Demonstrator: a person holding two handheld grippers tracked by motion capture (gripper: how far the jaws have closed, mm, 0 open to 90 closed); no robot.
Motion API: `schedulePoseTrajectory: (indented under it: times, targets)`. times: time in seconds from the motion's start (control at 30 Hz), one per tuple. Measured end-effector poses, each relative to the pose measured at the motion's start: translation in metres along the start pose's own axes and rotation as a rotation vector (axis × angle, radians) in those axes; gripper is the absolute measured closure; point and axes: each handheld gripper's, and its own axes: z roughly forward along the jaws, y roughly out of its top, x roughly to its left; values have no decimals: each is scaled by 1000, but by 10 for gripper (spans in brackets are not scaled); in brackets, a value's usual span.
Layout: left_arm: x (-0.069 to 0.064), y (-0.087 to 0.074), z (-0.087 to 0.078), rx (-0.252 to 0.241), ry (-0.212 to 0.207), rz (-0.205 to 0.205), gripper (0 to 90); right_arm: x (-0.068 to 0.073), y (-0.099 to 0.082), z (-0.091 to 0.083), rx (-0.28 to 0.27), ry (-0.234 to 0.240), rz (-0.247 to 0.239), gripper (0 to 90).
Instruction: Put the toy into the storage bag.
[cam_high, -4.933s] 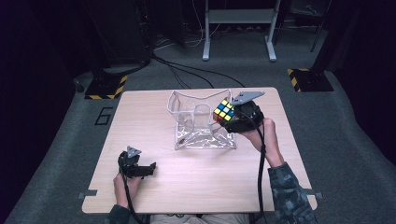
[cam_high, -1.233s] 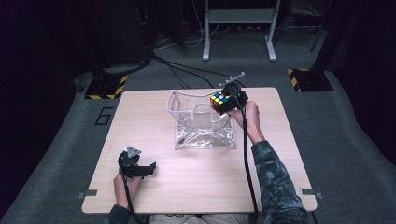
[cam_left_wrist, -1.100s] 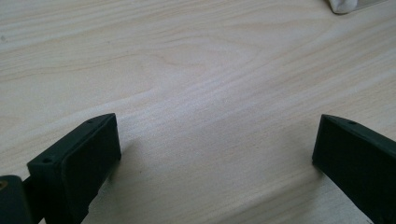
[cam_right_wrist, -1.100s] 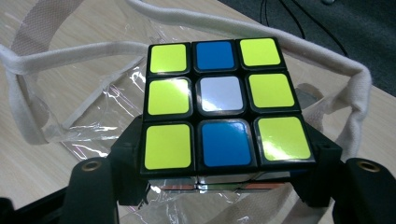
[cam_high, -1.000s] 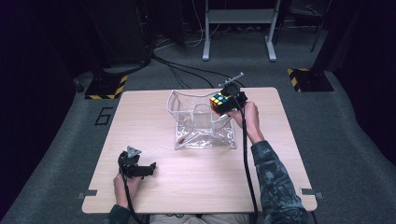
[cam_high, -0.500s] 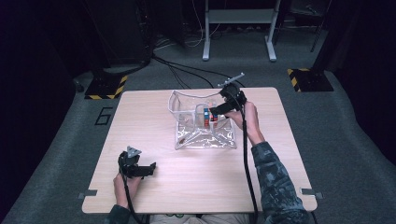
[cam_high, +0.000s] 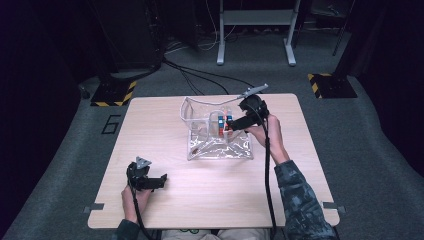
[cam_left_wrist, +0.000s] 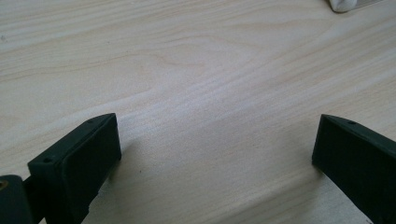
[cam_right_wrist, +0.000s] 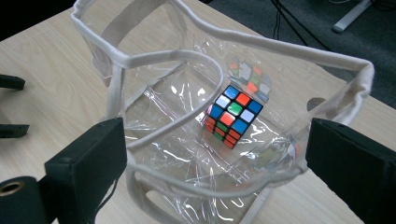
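A clear plastic bag (cam_high: 215, 148) with white trim stands open on the far middle of the wooden table (cam_high: 210, 200). A multicoloured puzzle cube (cam_high: 223, 125) lies inside it on the bottom. My right gripper (cam_high: 234, 125) hovers over the bag's right rim. Its jaws have just been opening and stand open with nothing gripped. In the right gripper view the cube (cam_right_wrist: 232, 114) rests below and beyond the right gripper (cam_right_wrist: 215, 140), inside the bag's rim (cam_right_wrist: 163, 58). My left gripper (cam_high: 156, 182) rests open near the front left, and in the left gripper view this left gripper (cam_left_wrist: 217, 140) lies over bare wood.
On the grey floor beyond the table lie black cables (cam_high: 200, 75), two yellow-and-black striped bases (cam_high: 112, 92) and a metal frame's legs (cam_high: 255, 35). A "6" mark (cam_high: 111, 124) is on the floor at the left.
The cube left the right gripper and dropped into the bag. The right gripper's jaws opened and the hand drew back a little towards the bag's right side. The left gripper stayed put.
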Motion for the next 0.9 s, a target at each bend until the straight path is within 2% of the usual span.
schedulePoseTrajectory:
  times: [0.2,0.5,0.9]
  targets:
    - [0,0,0,-2,0,2,9,5,-12,-16,-37,-12,-13,44]
    - [0,0,0,-3,0,1,9,8,-31,-27,-55,-28,-20,46]
    - [0,0,0,-3,-1,2,9,14,-64,-37,-48,-49,-3,46]
